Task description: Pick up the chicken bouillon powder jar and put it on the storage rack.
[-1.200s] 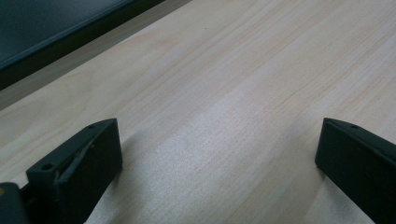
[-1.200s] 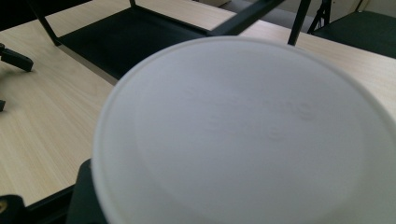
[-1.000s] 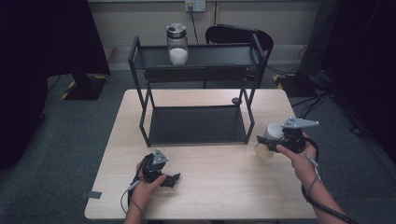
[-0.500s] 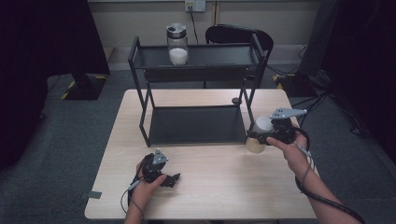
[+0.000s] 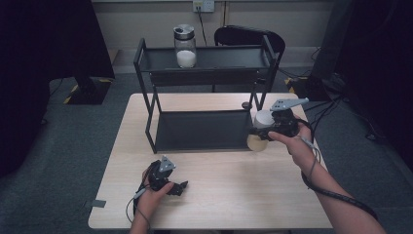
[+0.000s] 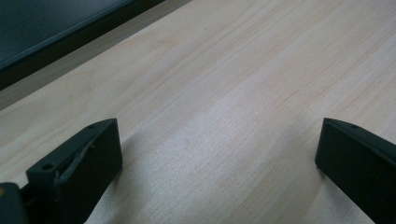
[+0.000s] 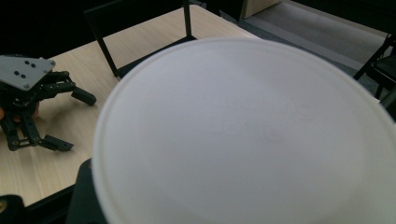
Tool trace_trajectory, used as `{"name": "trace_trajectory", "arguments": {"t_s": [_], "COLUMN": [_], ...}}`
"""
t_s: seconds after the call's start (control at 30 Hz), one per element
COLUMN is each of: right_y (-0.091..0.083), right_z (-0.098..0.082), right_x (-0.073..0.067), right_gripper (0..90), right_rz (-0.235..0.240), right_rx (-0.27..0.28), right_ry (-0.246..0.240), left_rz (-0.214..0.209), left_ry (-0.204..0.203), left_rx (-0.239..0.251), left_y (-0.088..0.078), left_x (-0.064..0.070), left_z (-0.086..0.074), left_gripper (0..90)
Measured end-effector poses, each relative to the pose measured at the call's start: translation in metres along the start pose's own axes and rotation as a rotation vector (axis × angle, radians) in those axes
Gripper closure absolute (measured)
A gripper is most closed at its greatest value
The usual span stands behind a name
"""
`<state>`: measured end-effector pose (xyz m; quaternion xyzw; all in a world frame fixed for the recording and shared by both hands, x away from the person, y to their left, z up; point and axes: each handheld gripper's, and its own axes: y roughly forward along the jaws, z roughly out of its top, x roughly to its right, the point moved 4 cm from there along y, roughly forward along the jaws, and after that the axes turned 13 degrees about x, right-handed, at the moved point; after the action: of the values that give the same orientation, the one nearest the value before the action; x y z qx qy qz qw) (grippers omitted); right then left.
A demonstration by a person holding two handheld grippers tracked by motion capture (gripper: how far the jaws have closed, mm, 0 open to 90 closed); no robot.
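My right gripper [image 5: 263,130] is shut on a jar with a white lid [image 5: 263,119], held off the table and tilted just past the right end of the black two-tier rack [image 5: 204,130]. In the right gripper view the round white lid [image 7: 252,135] sits close up. My left gripper [image 5: 179,187] rests on the table's front left, held by a hand. Its jaws stand wide apart over bare wood [image 6: 219,154] with nothing between them. The left gripper [image 7: 74,122] lies open at the left of the right gripper view.
A glass jar [image 5: 185,46] with a metal lid and white contents stands on the rack's top shelf. A small dark knob [image 5: 246,105] lies on the table by the rack's right rear leg. A black chair [image 5: 248,36] stands behind the wooden table [image 5: 234,200].
My right gripper has moved left and upward with the jar, from the table's right edge to the rack's right end. The left gripper has stayed in place.
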<state>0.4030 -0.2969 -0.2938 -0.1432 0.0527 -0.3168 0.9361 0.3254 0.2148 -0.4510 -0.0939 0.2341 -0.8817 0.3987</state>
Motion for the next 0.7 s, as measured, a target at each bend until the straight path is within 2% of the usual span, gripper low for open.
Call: {"name": "trace_trajectory", "arguments": {"t_s": [0.37, 0.7], "right_y": [0.013, 0.020], "right_z": [0.028, 0.062], "right_x": [0.001, 0.004], "right_gripper": [36.1, 36.1], "right_rz": [0.037, 0.059], "right_rx": [-0.004, -0.006], "right_ry": [-0.011, -0.019], "left_rz": [0.000, 0.000], "left_ry": [0.001, 0.000], "left_rx": [-0.001, 0.000], "left_y": [0.000, 0.000], "left_x": [0.000, 0.000], "left_z": [0.000, 0.000], "left_gripper": [0.0, 0.0]}}
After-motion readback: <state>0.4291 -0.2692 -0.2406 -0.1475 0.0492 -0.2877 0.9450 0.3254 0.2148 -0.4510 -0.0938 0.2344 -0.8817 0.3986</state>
